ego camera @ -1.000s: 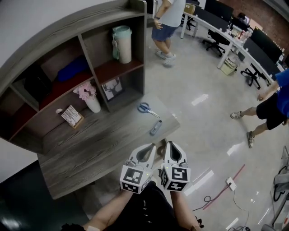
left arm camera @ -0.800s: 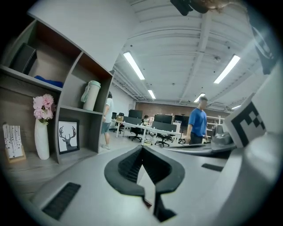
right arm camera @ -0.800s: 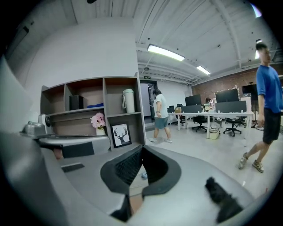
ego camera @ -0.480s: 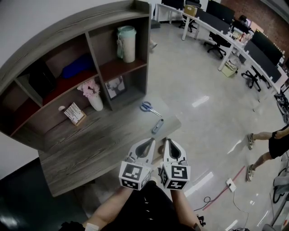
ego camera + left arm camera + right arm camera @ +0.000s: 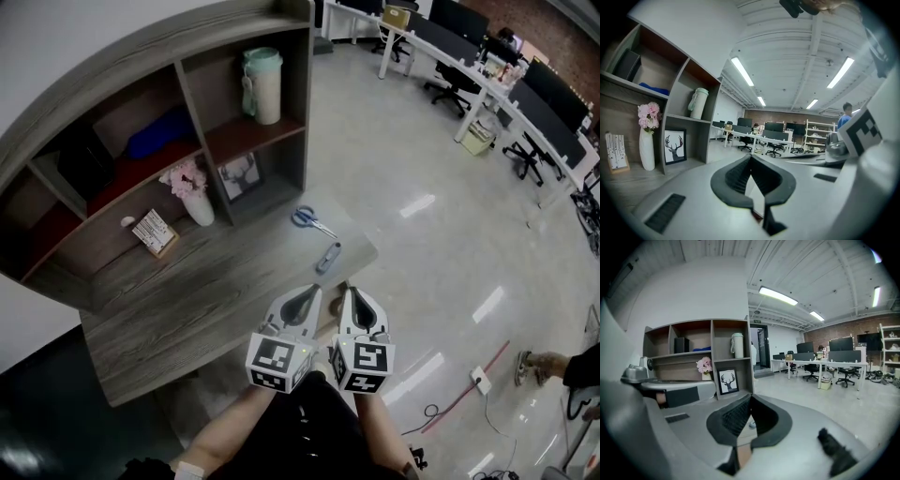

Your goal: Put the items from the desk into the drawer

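Observation:
Blue-handled scissors (image 5: 307, 218) and a small grey-blue cutter (image 5: 327, 256) lie on the right end of the grey wooden desk (image 5: 178, 309). My left gripper (image 5: 304, 296) (image 5: 750, 157) and right gripper (image 5: 352, 296) (image 5: 750, 399) hover side by side just off the desk's near right edge, a short way in front of the cutter. Both point toward the desk. Each is shut with nothing between its jaws. No drawer shows in any view.
The shelf unit at the back of the desk holds a tumbler (image 5: 262, 86), a deer picture (image 5: 240, 174), a vase of pink flowers (image 5: 192, 199), a small card (image 5: 155, 232) and a blue bundle (image 5: 159, 134). Office desks with chairs (image 5: 487, 75) stand far right. A cable and socket (image 5: 478, 380) lie on the floor.
Both grippers have kept their place. The person by the shelf has gone from view, and those at the right have moved off, leaving only a foot at the right edge.

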A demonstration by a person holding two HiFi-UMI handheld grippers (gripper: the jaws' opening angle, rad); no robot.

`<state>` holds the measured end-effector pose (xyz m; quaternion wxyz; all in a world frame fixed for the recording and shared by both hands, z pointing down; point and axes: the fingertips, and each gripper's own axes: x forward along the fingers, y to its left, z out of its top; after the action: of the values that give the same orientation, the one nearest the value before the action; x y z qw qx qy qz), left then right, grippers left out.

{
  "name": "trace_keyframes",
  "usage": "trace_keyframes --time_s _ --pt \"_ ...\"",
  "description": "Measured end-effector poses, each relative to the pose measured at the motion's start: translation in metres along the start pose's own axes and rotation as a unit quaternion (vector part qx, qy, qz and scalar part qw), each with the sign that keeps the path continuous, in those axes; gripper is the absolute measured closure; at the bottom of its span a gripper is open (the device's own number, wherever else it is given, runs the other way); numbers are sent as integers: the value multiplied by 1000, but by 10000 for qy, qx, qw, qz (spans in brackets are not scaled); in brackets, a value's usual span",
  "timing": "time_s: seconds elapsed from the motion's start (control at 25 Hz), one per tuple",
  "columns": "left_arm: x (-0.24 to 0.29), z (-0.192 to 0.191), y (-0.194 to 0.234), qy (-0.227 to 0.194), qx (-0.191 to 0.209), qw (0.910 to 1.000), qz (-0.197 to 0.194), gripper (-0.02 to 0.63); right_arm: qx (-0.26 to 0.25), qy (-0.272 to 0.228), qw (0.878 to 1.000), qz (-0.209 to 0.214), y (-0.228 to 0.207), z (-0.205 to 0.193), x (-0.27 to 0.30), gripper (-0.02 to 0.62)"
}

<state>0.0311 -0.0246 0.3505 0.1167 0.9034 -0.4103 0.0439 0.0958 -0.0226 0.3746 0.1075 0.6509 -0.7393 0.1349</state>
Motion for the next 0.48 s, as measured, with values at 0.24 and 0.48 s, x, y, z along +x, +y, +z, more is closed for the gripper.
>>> trace_keyframes --time_s 0.24,0.48 --pt "1 -8 4 91 -44 9999 49 597 54 139 9999 41 1 -9 6 584" --pt "3 -16 20 192 -50 9996 182 597 -3 332 9993 176 8 -18 24 584"
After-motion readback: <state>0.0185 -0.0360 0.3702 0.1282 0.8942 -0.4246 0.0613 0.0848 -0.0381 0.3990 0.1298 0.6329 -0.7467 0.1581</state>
